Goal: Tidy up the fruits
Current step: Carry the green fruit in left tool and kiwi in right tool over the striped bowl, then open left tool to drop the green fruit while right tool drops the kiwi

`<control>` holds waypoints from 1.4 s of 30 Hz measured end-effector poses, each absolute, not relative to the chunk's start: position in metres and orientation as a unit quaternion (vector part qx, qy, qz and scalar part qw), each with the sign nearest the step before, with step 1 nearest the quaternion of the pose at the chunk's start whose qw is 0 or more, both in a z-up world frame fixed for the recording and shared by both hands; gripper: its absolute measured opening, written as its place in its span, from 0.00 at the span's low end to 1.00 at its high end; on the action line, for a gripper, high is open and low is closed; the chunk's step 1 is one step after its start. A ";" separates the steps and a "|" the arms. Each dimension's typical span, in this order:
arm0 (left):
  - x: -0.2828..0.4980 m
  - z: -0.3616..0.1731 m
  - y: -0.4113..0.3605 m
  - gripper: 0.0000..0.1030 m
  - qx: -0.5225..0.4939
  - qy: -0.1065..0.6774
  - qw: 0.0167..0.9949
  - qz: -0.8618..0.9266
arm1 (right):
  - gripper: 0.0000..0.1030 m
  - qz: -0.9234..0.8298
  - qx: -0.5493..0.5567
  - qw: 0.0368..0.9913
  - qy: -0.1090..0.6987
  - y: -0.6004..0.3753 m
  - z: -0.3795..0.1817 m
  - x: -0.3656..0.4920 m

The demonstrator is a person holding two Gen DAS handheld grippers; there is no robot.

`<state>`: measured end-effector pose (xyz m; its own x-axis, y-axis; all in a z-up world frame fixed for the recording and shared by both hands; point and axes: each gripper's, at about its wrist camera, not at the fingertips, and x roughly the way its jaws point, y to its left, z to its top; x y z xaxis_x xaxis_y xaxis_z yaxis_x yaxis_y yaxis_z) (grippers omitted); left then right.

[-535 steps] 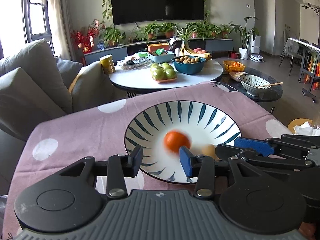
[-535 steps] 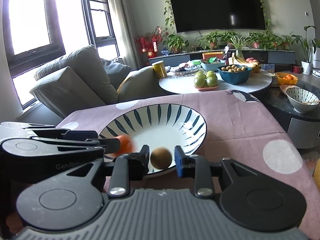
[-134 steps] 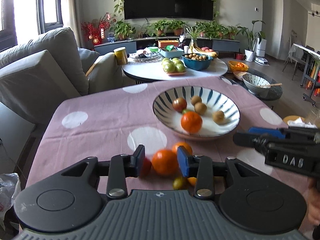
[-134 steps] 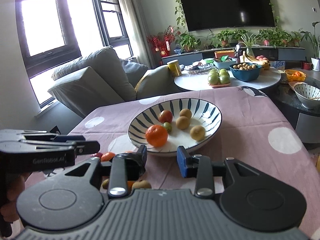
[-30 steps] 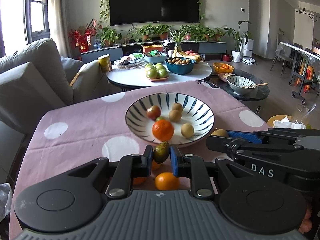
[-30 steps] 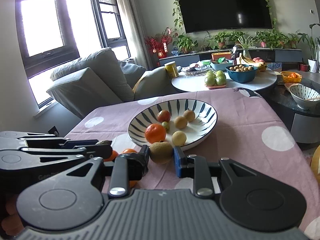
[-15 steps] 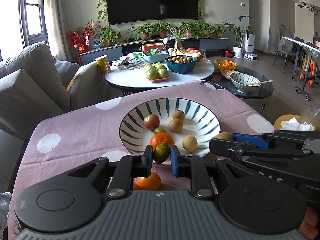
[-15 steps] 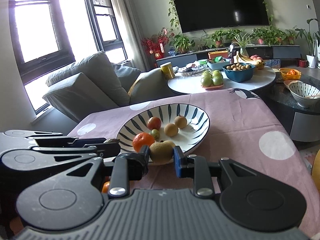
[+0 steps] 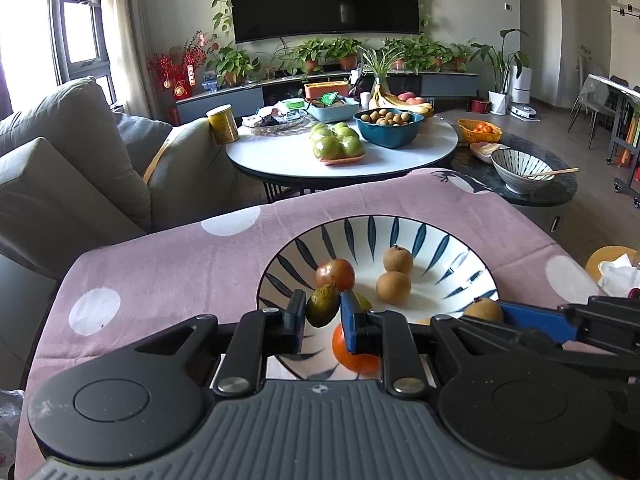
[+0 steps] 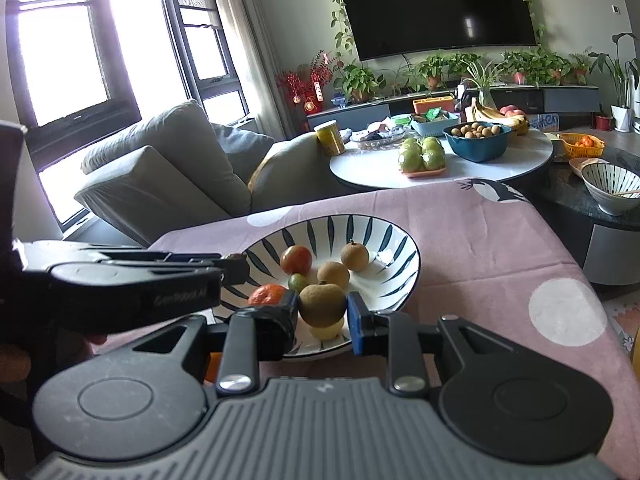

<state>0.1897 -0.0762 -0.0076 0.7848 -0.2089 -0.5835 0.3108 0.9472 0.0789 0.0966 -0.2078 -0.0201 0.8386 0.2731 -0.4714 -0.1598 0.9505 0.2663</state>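
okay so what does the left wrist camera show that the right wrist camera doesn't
Only the left wrist view shows the small dark green fruit clearly, clamped in the left gripper, and chairs at a far table. Only the right wrist view shows the brown fruit fully, pinched in the right gripper, and the bright windows. Both show the striped bowl, its orange, the red fruit and the pink tablecloth.

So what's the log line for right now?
left gripper: holds green fruit | right gripper: holds brown fruit | both over bowl
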 end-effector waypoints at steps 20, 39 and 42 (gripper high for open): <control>0.214 -0.024 -0.076 0.17 0.081 0.312 0.936 -0.139 | 0.00 0.101 0.115 0.951 0.268 -0.207 -0.031 0.109; 0.210 -0.023 -0.074 0.28 0.085 0.309 0.936 -0.145 | 0.00 0.105 0.110 0.951 0.268 -0.203 -0.035 0.109; 0.206 -0.020 -0.070 0.31 0.088 0.305 0.937 -0.145 | 0.00 0.108 0.109 0.951 0.267 -0.202 -0.034 0.108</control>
<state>0.2063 -0.0704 -0.0204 0.7720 -0.2175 -0.5973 0.3249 0.9426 0.0767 0.1082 -0.2022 -0.0343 0.8338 0.2640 -0.4848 -0.1477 0.9529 0.2649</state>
